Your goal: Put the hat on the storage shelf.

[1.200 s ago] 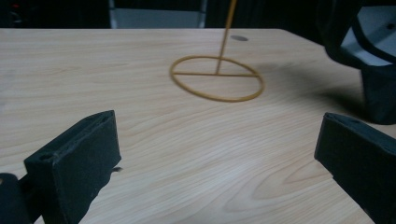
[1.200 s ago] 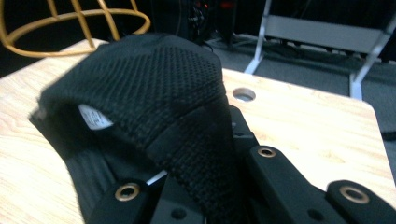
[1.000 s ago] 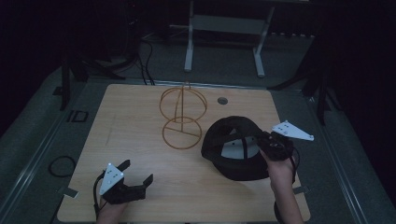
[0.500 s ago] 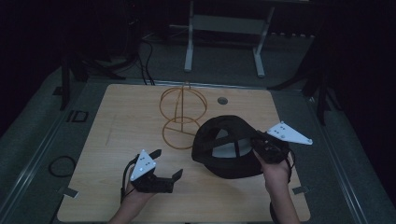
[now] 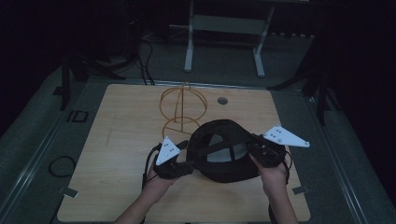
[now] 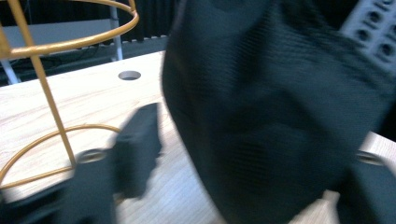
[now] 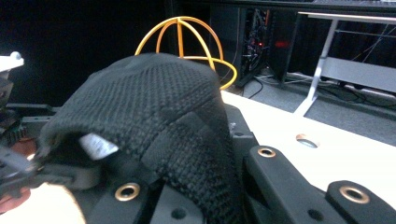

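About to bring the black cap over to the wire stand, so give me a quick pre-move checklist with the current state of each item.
1. Right gripper clamped on the cap: ok, its jaws are shut on the cap's right edge.
2. Left gripper gripping the cap's left edge: cannot tell; its jaws have just been closing with fabric between them, but pad contact is blurred.
3. Cap opening facing up, inner straps visible: ok.
4. Wire stand upright on the table: ok.
5. Path from cap to stand free of other things: ok.
6. Cap clear of the stand's base ring: cannot tell, the cap's far edge overlaps it in the high view.
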